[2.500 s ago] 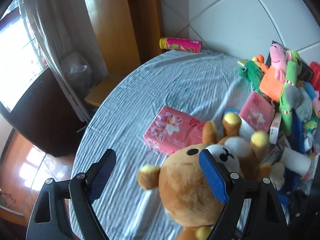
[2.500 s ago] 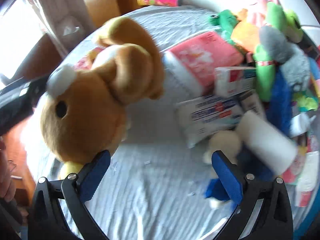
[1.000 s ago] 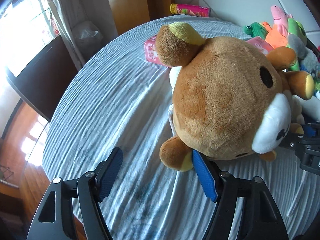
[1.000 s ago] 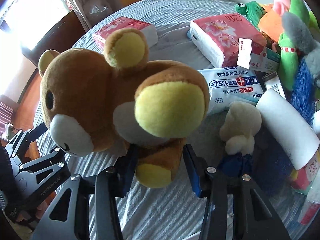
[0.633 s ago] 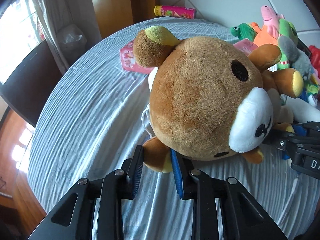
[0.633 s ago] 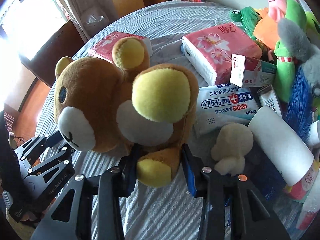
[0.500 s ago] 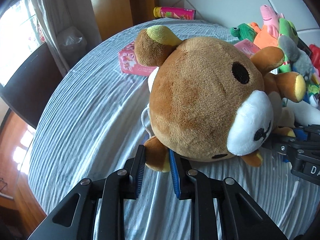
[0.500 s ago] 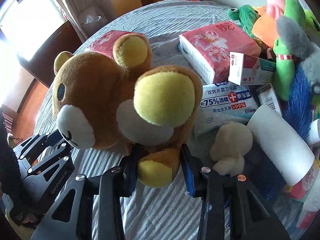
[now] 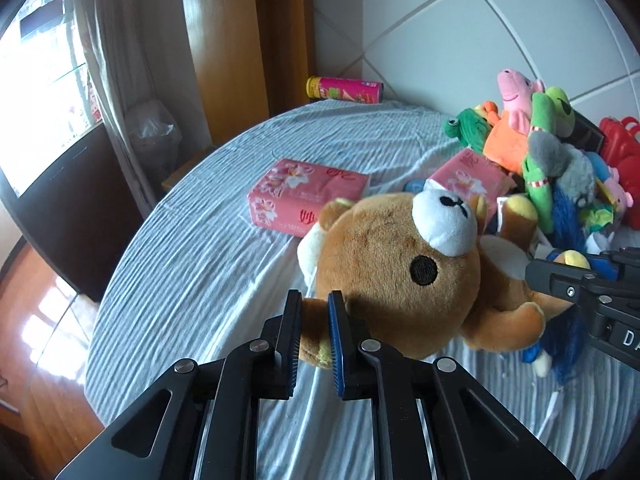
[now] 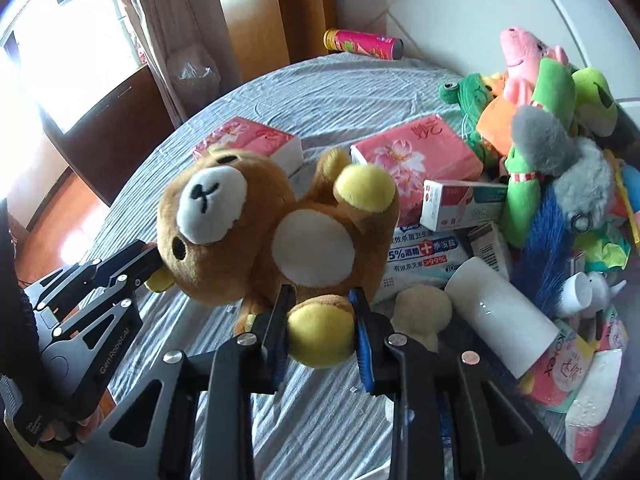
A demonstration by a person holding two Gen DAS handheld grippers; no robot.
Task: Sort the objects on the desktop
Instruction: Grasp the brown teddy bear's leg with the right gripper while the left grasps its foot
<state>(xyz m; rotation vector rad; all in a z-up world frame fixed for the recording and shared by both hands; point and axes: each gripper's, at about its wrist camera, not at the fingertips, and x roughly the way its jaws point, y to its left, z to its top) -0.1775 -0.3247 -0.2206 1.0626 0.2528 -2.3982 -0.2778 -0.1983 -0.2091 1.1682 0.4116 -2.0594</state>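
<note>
A brown teddy bear (image 9: pixel 392 272) with a white muzzle and yellow paws hangs between both grippers above the grey striped tablecloth (image 9: pixel 208 264). My left gripper (image 9: pixel 314 316) is shut on the bear's ear. My right gripper (image 10: pixel 320 316) is shut on one yellow-soled foot; the bear (image 10: pixel 256 236) lies belly up in the right wrist view, head toward the left gripper (image 10: pixel 148 260). The right gripper's body (image 9: pixel 580 284) shows at the right of the left wrist view.
Two pink tissue packs (image 10: pixel 248 140) (image 10: pixel 416 156) lie behind the bear. A pile of plush toys (image 10: pixel 552 128), boxes (image 10: pixel 460 200), a wipes pack (image 10: pixel 424 256) and a white roll (image 10: pixel 504 312) fills the right side. A pink can (image 9: pixel 344 90) lies at the far edge.
Both grippers have lifted and turned the bear, so its face now points up and away. The left gripper has closed tighter on the ear.
</note>
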